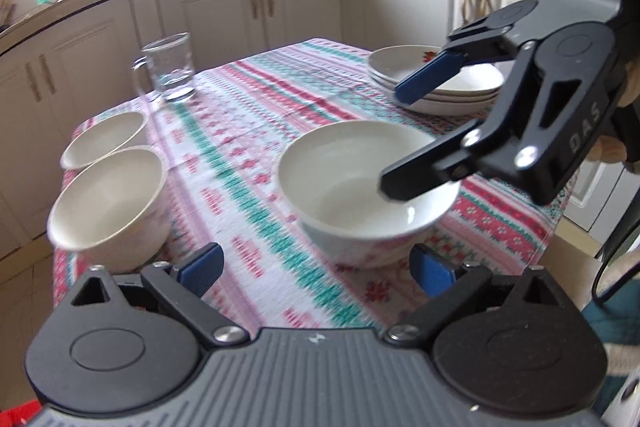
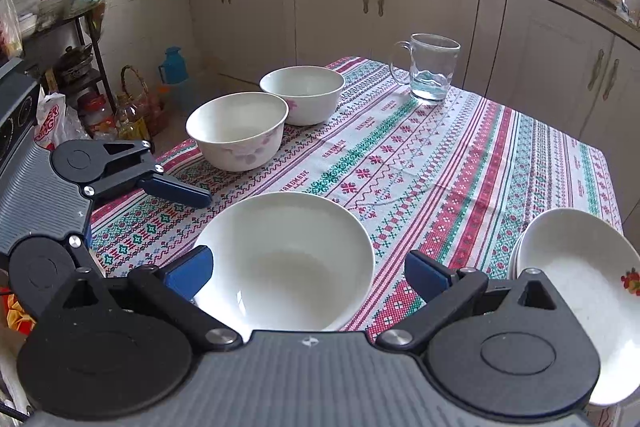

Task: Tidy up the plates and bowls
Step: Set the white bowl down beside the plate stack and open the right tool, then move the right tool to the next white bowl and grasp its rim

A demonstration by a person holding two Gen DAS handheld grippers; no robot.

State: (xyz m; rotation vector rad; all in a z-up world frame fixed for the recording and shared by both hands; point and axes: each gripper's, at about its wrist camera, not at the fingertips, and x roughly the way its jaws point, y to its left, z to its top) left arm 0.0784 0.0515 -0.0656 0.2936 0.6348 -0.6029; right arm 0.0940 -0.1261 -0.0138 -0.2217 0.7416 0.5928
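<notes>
Three bowls (image 2: 284, 259) (image 2: 238, 129) (image 2: 304, 99), lower centre and upper left of the frame; one stack of plates (image 2: 576, 259), lower right; one glass mug (image 2: 432, 71), top centre; two grippers (image 2: 308, 273) (image 1: 390, 141)

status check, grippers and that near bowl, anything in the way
Left gripper open, empty. Right gripper open over near bowl, not gripping. Plate stack beside it. Glass mug far, clear.

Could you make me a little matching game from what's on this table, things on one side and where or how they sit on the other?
Things:
1. glass mug
2. stack of plates
3. nearest bowl
4. two floral bowls

Descriptions:
A. side by side at the table edge
B. between the right gripper's open fingers
C. clear, far end
D. piled up, red flower print

Pairs: 1-C, 2-D, 3-B, 4-A
</notes>
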